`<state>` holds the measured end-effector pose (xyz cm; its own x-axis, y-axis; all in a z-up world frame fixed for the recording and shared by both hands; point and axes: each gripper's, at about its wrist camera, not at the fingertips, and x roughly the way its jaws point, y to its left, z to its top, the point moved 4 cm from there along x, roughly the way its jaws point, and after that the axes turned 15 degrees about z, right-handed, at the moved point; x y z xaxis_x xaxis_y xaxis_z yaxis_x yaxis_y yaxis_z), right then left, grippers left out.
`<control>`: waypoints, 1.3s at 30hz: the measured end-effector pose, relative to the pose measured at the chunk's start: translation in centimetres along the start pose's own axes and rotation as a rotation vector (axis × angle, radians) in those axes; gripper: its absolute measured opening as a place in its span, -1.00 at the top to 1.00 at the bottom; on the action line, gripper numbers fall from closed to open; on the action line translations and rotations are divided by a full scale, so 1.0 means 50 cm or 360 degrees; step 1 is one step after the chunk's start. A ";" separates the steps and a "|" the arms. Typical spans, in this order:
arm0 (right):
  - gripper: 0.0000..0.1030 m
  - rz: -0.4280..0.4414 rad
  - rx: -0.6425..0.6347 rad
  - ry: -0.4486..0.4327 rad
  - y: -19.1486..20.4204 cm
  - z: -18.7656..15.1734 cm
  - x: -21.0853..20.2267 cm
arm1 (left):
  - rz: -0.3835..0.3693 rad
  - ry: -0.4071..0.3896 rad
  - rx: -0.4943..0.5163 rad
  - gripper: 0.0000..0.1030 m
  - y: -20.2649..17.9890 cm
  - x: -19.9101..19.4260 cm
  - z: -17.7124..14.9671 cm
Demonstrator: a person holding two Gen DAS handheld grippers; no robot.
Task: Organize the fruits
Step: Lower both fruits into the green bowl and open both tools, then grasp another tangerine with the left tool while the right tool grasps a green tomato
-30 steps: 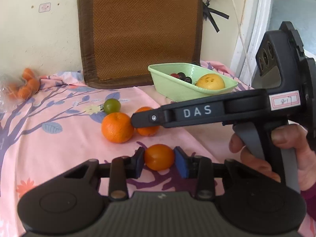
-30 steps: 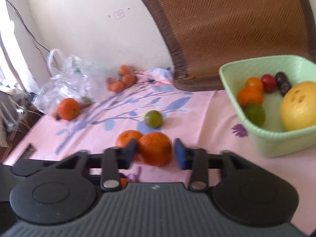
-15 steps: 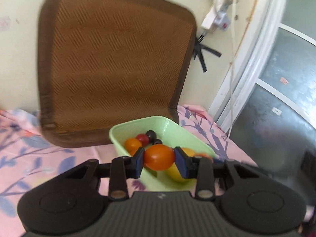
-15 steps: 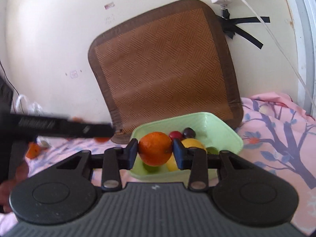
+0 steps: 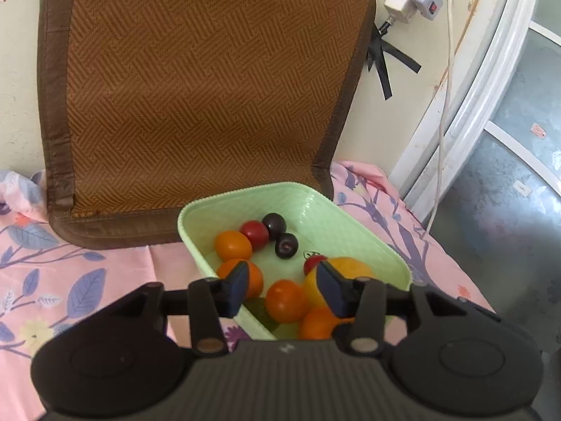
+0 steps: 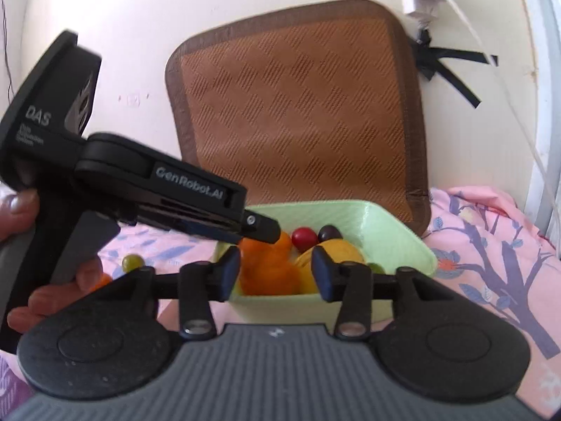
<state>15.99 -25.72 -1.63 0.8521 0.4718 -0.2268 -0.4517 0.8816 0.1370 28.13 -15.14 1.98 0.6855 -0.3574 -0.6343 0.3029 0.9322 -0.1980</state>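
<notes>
Left gripper (image 5: 283,287): jaws spread wide, gripping nothing; it hangs over the near end of the green basket (image 5: 377,242), a position consistent with dropping fruit in
Right gripper (image 6: 276,273): jaws wide, not closed on anything; a blurred orange (image 6: 270,273) shows between the pads, and whether it is loose in the basket or touching a pad cannot be told
Small orange fruit (image 5: 286,301): lies in the basket below the left jaws, clear of both pads, beside the large yellow fruit (image 5: 350,268)
Basket contents: further oranges, two red tomatoes (image 5: 255,233) and two dark plums (image 5: 274,222) sit toward the far end; the near end is crowded, so judged little room remains there
Obstruction: seen from the right wrist, the left gripper's body crosses above the basket's left rim, so the two tools work close together and could knock
Fruit outstanding: a small green fruit (image 6: 132,262) rests on the pink floral cloth (image 5: 70,280) over the counter, left of the basket; judged still to be collected
Background: a woven brown mat (image 5: 196,94) leans on the wall behind the basket; a white cable (image 5: 443,112) hangs at right, well clear
</notes>
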 end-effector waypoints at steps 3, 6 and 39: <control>0.02 -0.0006 0.0076 -0.0098 -0.011 0.008 -0.022 | 0.0037 -0.0077 -0.0022 0.13 0.025 -0.046 0.020; 0.11 -0.0036 0.0204 -0.0226 -0.024 0.027 -0.056 | 0.0051 -0.0185 -0.0113 0.13 0.091 -0.127 0.034; 0.43 0.0312 0.0173 0.0320 0.104 0.075 0.172 | 0.0445 -0.0181 0.0206 0.20 0.134 -0.144 -0.106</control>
<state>21.98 -17.13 0.76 0.6770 0.6360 -0.3704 -0.5623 0.7716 0.2973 21.71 -6.02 1.25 0.8212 -0.0996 -0.5619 0.1693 0.9829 0.0731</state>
